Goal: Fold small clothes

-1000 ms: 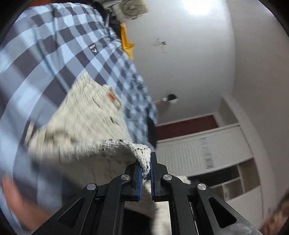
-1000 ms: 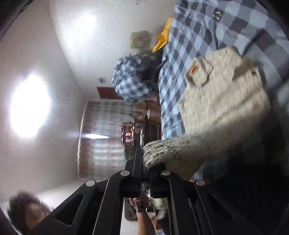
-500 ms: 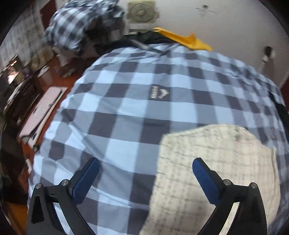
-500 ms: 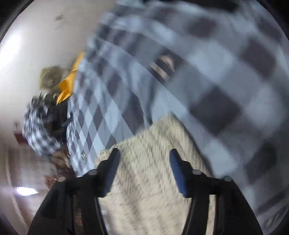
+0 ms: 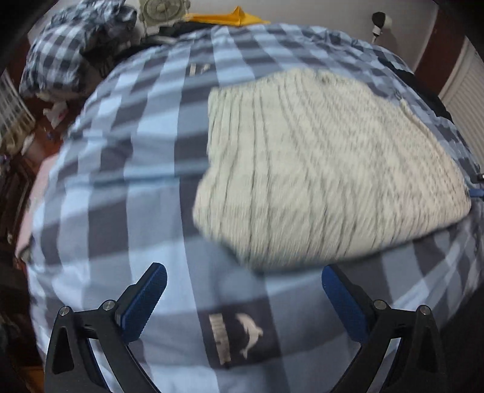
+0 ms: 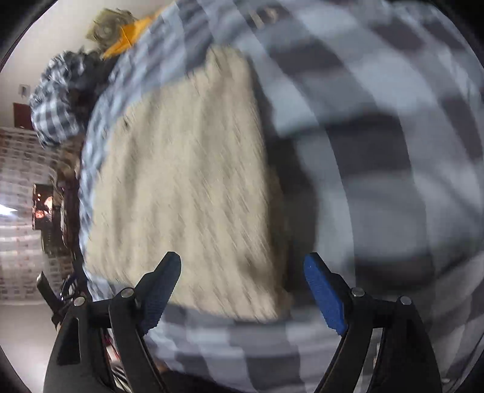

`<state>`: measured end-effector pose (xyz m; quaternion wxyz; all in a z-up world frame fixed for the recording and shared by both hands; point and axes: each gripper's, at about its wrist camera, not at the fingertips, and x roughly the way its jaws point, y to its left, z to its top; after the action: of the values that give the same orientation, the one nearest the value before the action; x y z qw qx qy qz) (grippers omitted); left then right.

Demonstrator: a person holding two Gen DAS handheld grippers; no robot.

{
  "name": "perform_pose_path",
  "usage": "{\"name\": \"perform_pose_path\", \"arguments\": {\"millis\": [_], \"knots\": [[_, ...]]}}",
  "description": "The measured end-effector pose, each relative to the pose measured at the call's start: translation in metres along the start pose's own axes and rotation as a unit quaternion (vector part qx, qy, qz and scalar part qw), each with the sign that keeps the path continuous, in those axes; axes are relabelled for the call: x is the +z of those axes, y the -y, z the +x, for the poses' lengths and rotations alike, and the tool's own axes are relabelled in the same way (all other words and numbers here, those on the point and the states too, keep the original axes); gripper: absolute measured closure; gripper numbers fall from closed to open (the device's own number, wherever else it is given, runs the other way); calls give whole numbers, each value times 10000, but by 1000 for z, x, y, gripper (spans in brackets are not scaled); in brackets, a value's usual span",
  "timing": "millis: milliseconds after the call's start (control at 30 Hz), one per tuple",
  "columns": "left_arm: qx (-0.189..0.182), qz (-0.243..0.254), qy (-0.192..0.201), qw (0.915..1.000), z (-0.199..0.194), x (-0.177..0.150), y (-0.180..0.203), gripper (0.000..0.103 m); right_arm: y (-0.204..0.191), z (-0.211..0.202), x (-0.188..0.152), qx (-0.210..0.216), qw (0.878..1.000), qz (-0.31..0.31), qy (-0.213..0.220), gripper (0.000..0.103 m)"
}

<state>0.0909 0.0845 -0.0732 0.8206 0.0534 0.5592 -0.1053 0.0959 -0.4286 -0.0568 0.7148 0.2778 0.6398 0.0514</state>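
Note:
A cream, grey-flecked knitted garment point(image 5: 317, 169) lies folded flat on a blue and grey checked bedspread point(image 5: 121, 169). It also shows in the right wrist view point(image 6: 181, 181), blurred by motion. My left gripper point(image 5: 242, 284) is open and empty, just in front of the garment's near edge. My right gripper point(image 6: 242, 272) is open and empty, above the garment's near corner, with one blue pad over the knit and the other over the bedspread point(image 6: 393, 151).
A bundle of checked fabric point(image 5: 66, 48) lies at the bed's far left corner, beside a fan point(image 5: 160, 12) and a yellow item point(image 5: 230, 18). Cluttered furniture and floor lie left of the bed. A white shuttered cupboard point(image 5: 466, 84) stands at the right.
A second ago both grippers were shut on the garment's edge and held it up. They have let go, opened wide and drawn back. The garment now lies folded on the bed.

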Motion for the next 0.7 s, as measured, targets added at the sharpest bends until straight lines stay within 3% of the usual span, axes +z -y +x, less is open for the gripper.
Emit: {"name": "perform_pose_path", "arguments": {"millis": [67,133,200,233,267,333,400,533,633,700], "knots": [[-283,-39,-101,9995,7,-9,-6,1,5,5,-12,243,9997,-17,57,22],[-315,-26,7,9995,7,-11,-8,1,4,13,-19,438,9989,-126,118,23],[-377,4,201,9991,5,-11,-9,1,-6,20,-25,334,9983,-453,134,52],[-393,-8,264,9989,6,-9,-10,1,-11,23,-25,103,9981,-600,117,87],[-455,-25,315,9985,6,-8,-11,1,-14,25,-26,-241,9967,-768,76,93],[-615,-25,325,9976,9,-5,-10,1,-10,21,-29,-186,9965,-816,87,95],[-552,19,272,9981,15,-2,-6,1,-5,3,-27,-16,9968,-748,294,96],[-440,146,168,9988,23,0,1,1,6,-47,-23,794,9923,-391,863,96],[-405,219,138,9988,22,0,2,1,16,-32,-23,384,9978,-160,517,96],[-362,202,149,9990,20,-1,-2,1,42,0,-24,154,9988,452,-68,94]]}}
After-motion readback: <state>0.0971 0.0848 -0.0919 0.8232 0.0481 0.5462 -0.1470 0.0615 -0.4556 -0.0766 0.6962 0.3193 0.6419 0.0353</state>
